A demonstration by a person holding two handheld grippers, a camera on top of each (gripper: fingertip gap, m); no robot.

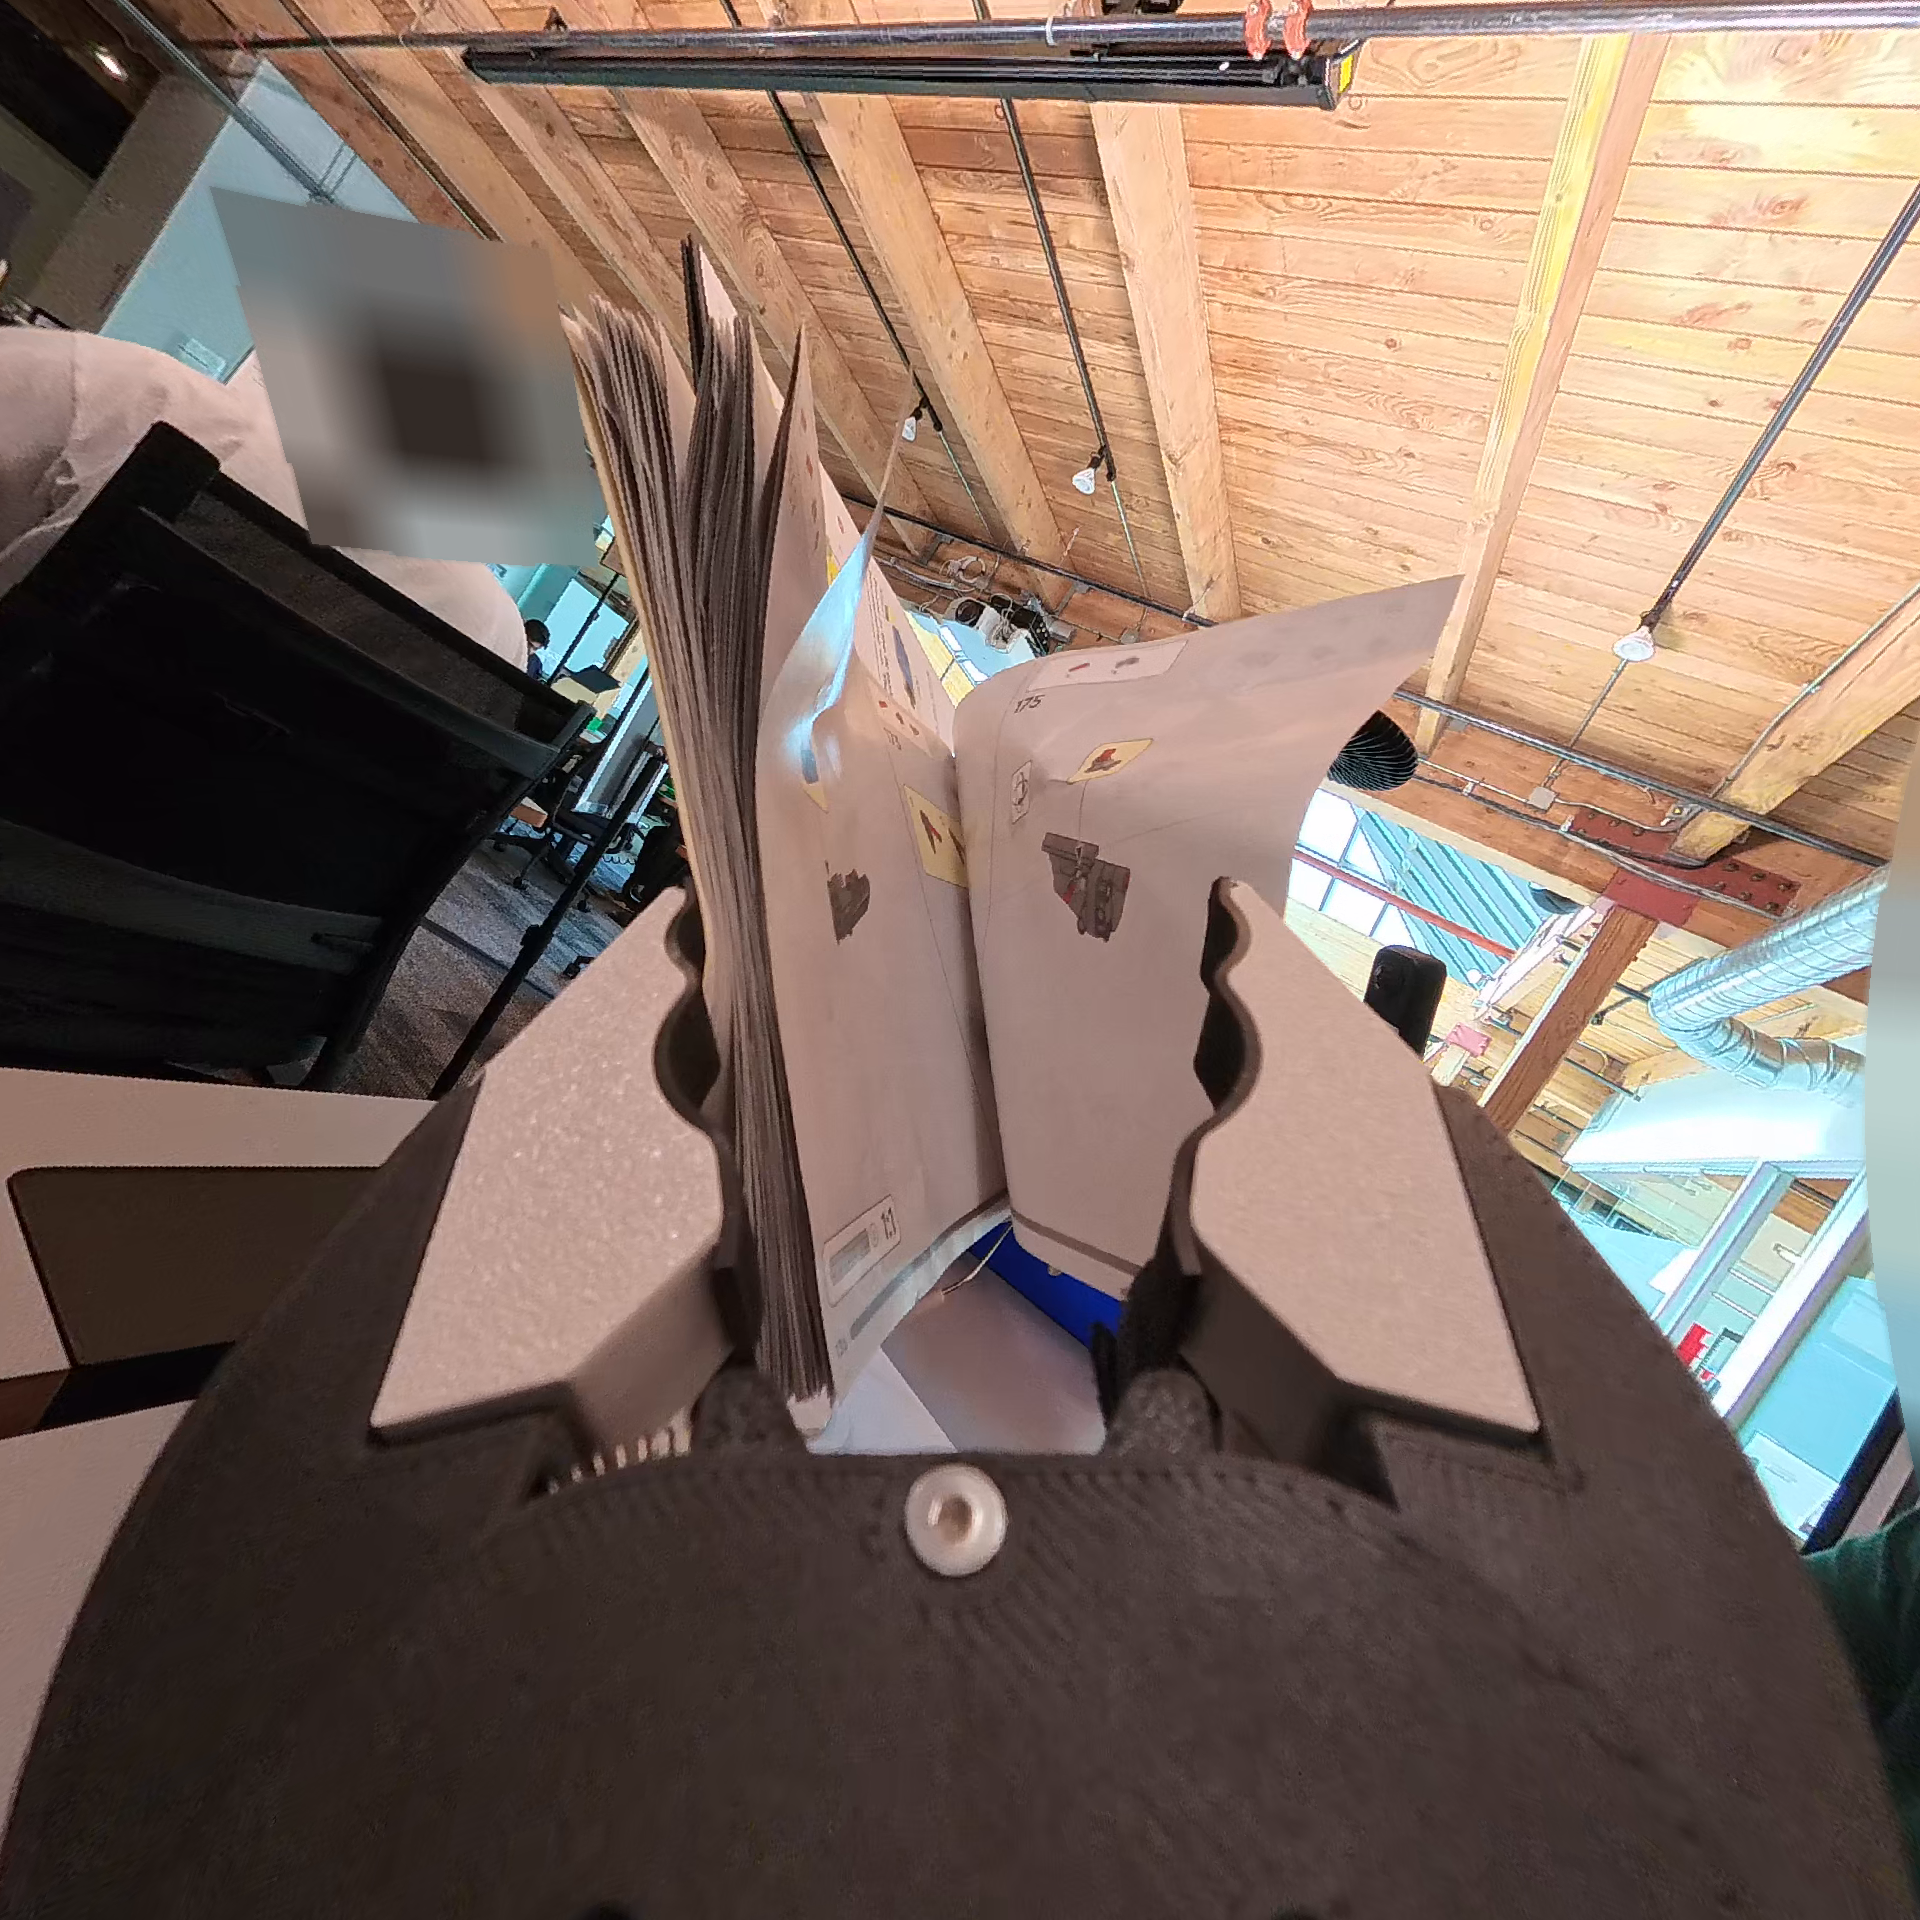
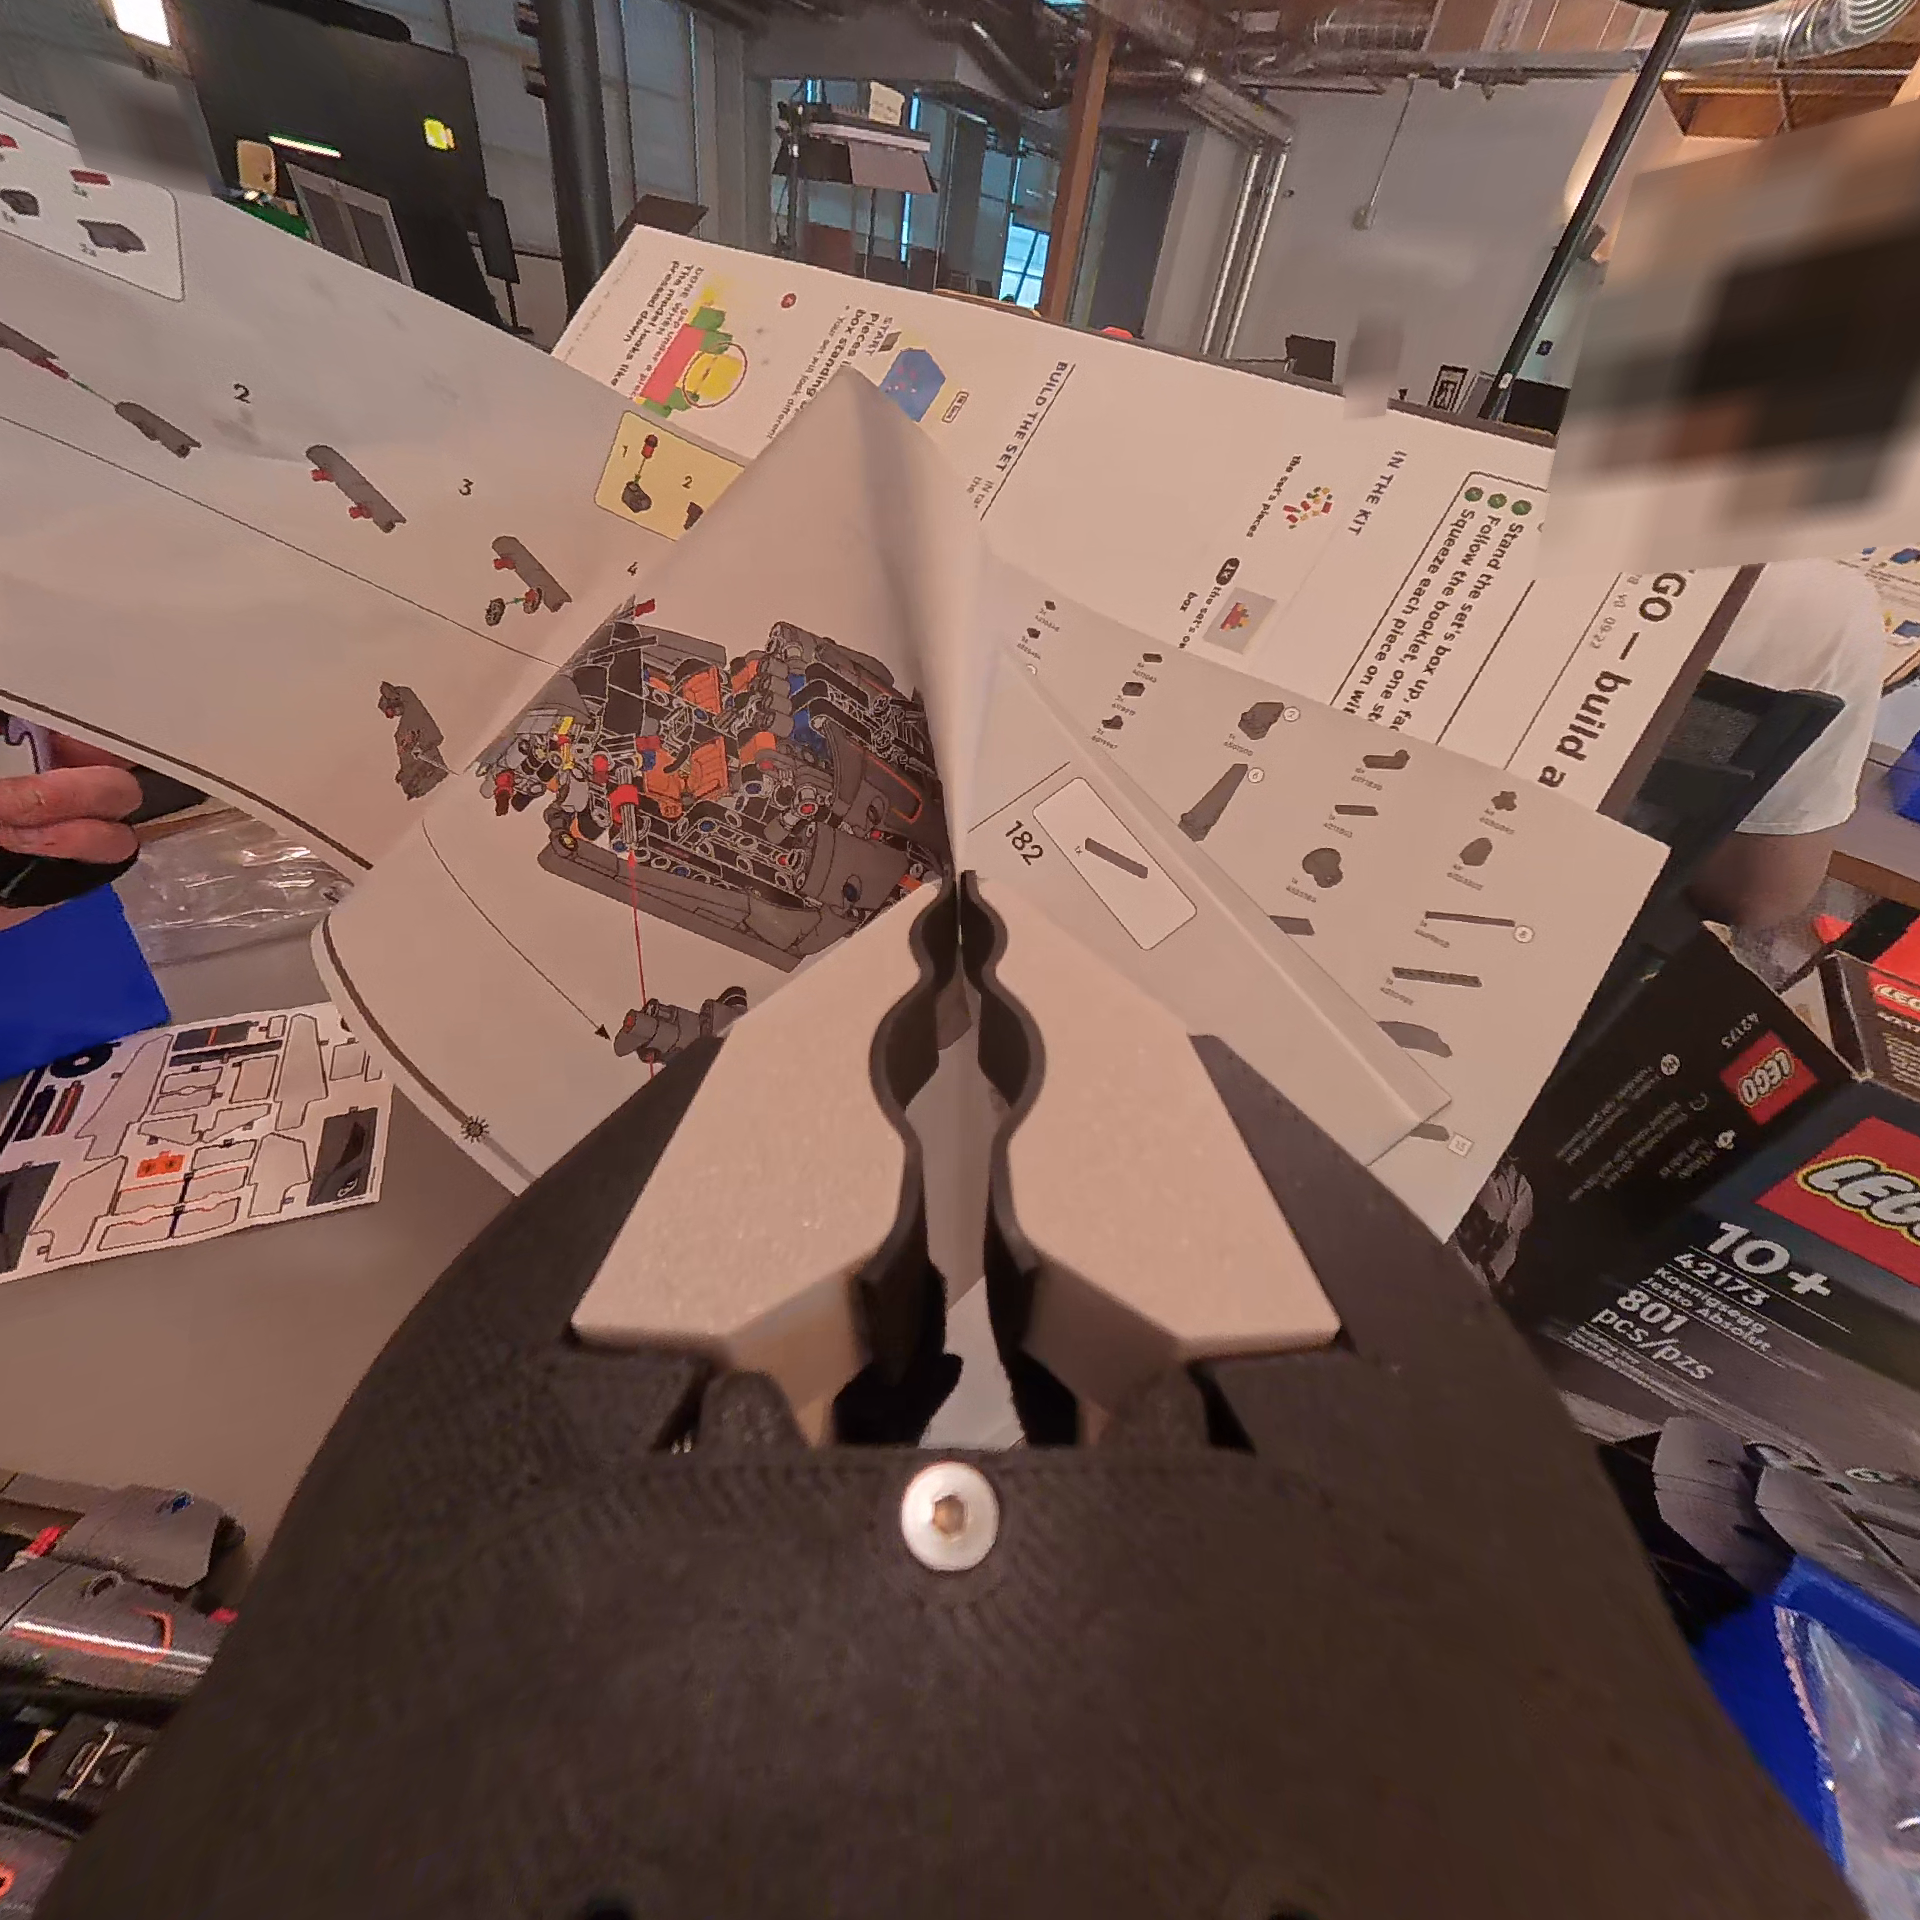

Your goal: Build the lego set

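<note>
The instruction booklet [image 1: 873,935] stands upright between the fingers of my left gripper [image 1: 954,904], which points up at the ceiling. Its jaws are wide apart: the thick stack of pages leans on the left finger [image 1: 582,1143] and a single page lies by the right finger [image 1: 1340,1164]. In the right wrist view the booklet [image 2: 727,748] is spread open with pages fanned out. My right gripper [image 2: 961,894] is shut on a folded-up page of it at the fingertips.
A sticker sheet [image 2: 187,1132] lies on the grey table at left. A black set box [image 2: 1766,1195] stands at right. A white printed board [image 2: 1195,499] leans behind the booklet. A person's hand [image 2: 62,800] is at the left edge. Dark built parts [image 2: 94,1621] lie lower left. Some 35 cm of space lies between my two pairs of fingers.
</note>
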